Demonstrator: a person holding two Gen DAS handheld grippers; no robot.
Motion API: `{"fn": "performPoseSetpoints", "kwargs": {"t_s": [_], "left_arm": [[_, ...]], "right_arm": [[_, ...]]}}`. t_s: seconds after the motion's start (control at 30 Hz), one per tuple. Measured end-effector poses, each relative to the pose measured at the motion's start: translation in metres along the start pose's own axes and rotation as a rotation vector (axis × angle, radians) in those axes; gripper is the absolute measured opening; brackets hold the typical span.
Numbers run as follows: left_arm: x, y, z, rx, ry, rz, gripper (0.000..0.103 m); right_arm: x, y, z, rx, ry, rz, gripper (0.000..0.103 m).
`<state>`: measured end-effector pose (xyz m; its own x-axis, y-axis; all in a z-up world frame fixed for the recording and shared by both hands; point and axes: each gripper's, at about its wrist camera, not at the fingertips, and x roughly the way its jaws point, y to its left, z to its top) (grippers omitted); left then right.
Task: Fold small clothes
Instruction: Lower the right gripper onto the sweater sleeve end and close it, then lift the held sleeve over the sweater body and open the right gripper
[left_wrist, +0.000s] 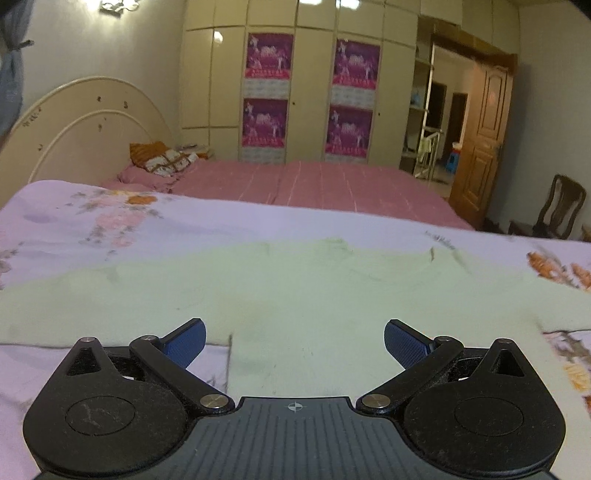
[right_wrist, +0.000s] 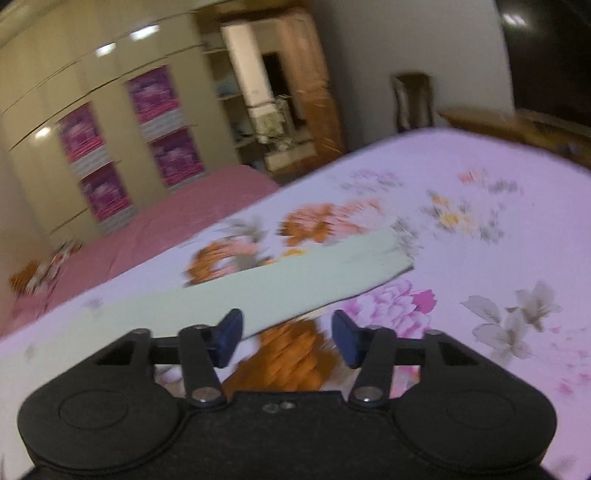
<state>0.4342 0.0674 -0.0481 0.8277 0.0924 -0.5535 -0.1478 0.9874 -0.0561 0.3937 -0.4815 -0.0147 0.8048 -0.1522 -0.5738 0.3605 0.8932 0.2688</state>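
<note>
A pale green long-sleeved top (left_wrist: 295, 295) lies spread flat on the lilac floral sheet (left_wrist: 110, 221), neckline at the far side. My left gripper (left_wrist: 294, 343) is open and empty, low over the garment's near hem. In the right wrist view one green sleeve (right_wrist: 295, 280) stretches out to the right across the sheet (right_wrist: 480, 258). My right gripper (right_wrist: 288, 338) is open and empty, just above the sleeve's near edge; its left fingertip (right_wrist: 231, 332) overlaps the sleeve. This view is motion-blurred.
A second bed with a pink cover (left_wrist: 314, 184) and pillows (left_wrist: 162, 158) lies beyond. A cream wardrobe with purple posters (left_wrist: 310, 96) lines the back wall. A wooden door (left_wrist: 484, 136) and a chair (left_wrist: 557, 206) stand at the right.
</note>
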Motion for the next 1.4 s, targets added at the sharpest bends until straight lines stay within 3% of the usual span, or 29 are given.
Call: {"fn": "performPoseSetpoints", "kwargs": {"t_s": [0.13, 0.23, 0.4, 0.47, 0.63, 0.8, 1.03, 1.2, 1.4], "left_arm": [[0.026, -0.003, -0.002, 0.013, 0.016, -0.002, 0.103], [0.046, -0.003, -0.002, 0.000, 0.026, -0.007, 0.103], [0.060, 0.001, -0.004, -0.034, 0.027, -0.015, 0.103], [0.065, 0.003, -0.004, -0.038, 0.028, -0.019, 0.103], [0.065, 0.012, -0.002, -0.025, 0.031, -0.028, 0.103], [0.061, 0.029, 0.002, -0.020, 0.053, -0.021, 0.103], [0.050, 0.044, 0.001, -0.022, 0.063, -0.015, 0.103], [0.044, 0.048, -0.001, -0.034, 0.070, -0.029, 0.103], [0.037, 0.049, -0.003, -0.050, 0.069, -0.043, 0.103]], "right_arm": [[0.053, -0.043, 0.004, 0.188, 0.023, -0.031, 0.044], [0.073, -0.063, 0.003, 0.273, 0.007, 0.001, 0.043], [0.089, -0.071, 0.007, 0.299, -0.010, 0.013, 0.032], [0.093, -0.074, 0.008, 0.310, -0.014, 0.003, 0.019], [0.094, -0.079, 0.013, 0.307, -0.016, -0.014, 0.009], [0.090, -0.058, 0.019, 0.202, -0.036, -0.066, 0.005], [0.080, -0.013, 0.020, 0.063, -0.058, -0.064, 0.005], [0.064, 0.043, 0.016, -0.078, -0.073, 0.021, 0.004], [0.051, 0.134, -0.011, -0.257, -0.061, 0.175, 0.004]]}}
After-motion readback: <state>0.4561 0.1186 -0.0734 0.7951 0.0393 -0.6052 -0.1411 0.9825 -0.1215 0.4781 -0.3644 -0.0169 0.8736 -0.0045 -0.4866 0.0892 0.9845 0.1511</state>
